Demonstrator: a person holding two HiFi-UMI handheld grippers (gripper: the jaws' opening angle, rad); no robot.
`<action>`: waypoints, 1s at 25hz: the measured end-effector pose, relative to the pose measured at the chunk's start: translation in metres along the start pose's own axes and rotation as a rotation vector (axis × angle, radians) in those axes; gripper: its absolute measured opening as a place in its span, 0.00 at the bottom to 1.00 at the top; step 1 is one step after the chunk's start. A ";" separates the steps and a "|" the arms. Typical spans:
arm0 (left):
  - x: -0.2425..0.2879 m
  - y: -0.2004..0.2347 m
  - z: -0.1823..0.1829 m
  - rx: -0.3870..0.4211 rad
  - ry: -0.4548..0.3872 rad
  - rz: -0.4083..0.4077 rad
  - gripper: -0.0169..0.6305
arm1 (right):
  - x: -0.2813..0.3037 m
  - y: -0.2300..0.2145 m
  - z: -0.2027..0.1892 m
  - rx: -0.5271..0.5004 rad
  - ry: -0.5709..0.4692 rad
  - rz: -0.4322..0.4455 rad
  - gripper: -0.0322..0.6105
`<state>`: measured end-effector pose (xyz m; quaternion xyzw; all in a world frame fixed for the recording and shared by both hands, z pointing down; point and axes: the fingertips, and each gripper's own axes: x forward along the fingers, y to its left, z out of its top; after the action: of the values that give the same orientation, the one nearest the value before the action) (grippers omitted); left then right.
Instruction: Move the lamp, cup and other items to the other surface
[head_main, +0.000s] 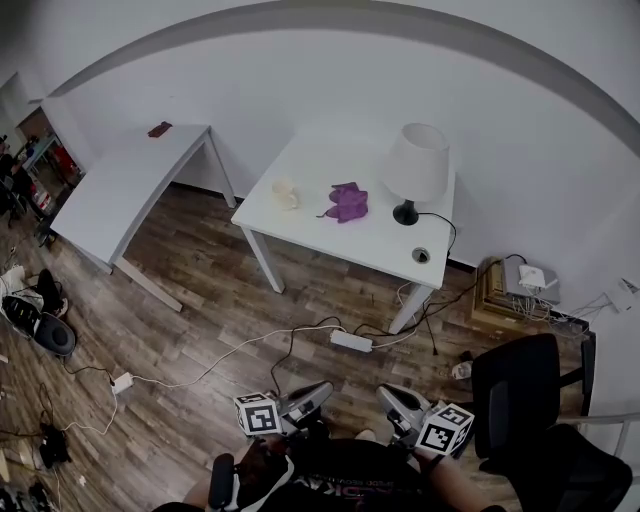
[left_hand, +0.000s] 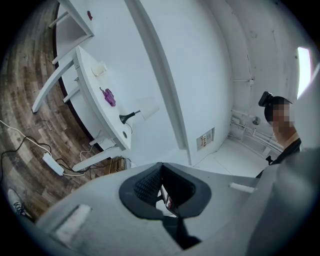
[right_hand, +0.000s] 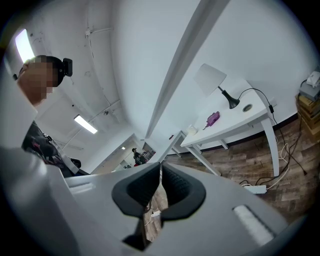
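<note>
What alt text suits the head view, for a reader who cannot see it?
A white table by the wall holds a white-shaded lamp, a purple cloth and a pale cup; a second white table to its left holds one small dark thing. The left gripper and right gripper sit low, over wood floor, short of both tables.

lamp: white-shaded table lamp with black base (head_main: 414, 172), stood upright at right end of white desk (head_main: 330, 240) | cup: small cream cup (head_main: 285, 193), set near left end | cloth: crumpled purple cloth (head_main: 348, 202), laid between them
</note>
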<state>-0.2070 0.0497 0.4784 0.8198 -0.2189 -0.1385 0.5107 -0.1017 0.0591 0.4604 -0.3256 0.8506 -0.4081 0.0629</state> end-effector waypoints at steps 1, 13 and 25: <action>-0.004 0.003 0.008 0.000 -0.006 0.003 0.02 | 0.008 0.001 0.002 -0.002 0.001 0.000 0.08; -0.046 0.056 0.088 -0.011 -0.070 0.015 0.02 | 0.115 0.005 0.013 -0.018 0.048 0.010 0.08; -0.113 0.088 0.160 -0.001 -0.166 0.068 0.02 | 0.222 0.035 0.016 -0.046 0.106 0.082 0.08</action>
<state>-0.3960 -0.0524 0.4875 0.7972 -0.2884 -0.1887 0.4956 -0.2867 -0.0693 0.4591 -0.2697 0.8746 -0.4021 0.0269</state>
